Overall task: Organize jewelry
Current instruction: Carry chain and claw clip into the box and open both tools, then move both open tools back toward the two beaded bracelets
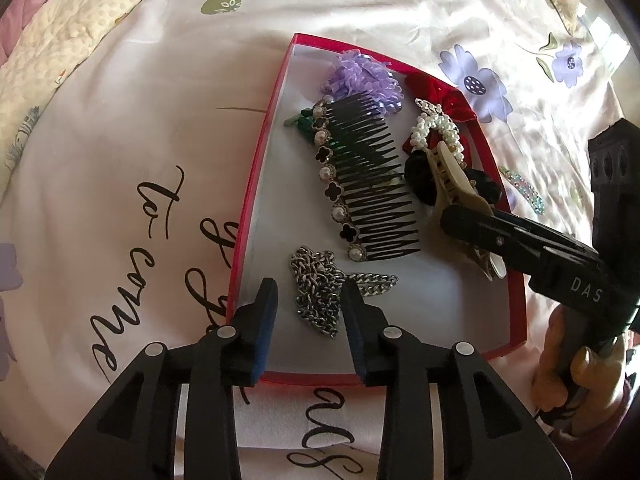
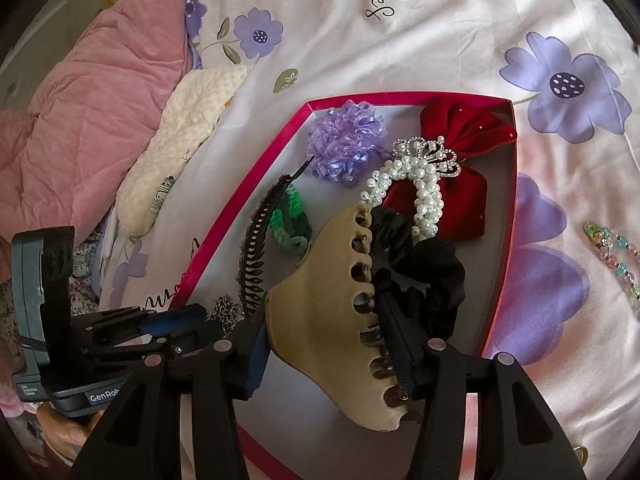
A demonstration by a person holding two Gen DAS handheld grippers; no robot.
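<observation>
Red box [image 1: 256, 184] lies on the bed, collecting the hair pieces so they stay together. Left gripper [image 1: 308, 316] hangs part open over the near left corner, pads astride the chain [image 1: 320, 292] but clear of it; chain rests on the box floor. Right gripper [image 2: 328, 344] clamps the beige claw clip [image 2: 328, 320], low over the near right part, likely to set it beside the comb [image 1: 368, 184]. A beaded clip [image 2: 612, 256] lies outside, right

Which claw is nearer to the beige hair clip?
Right. The right claw has the beige hair clip between its fingers; the left claw hangs over the silver chain, apart from the clip.
</observation>
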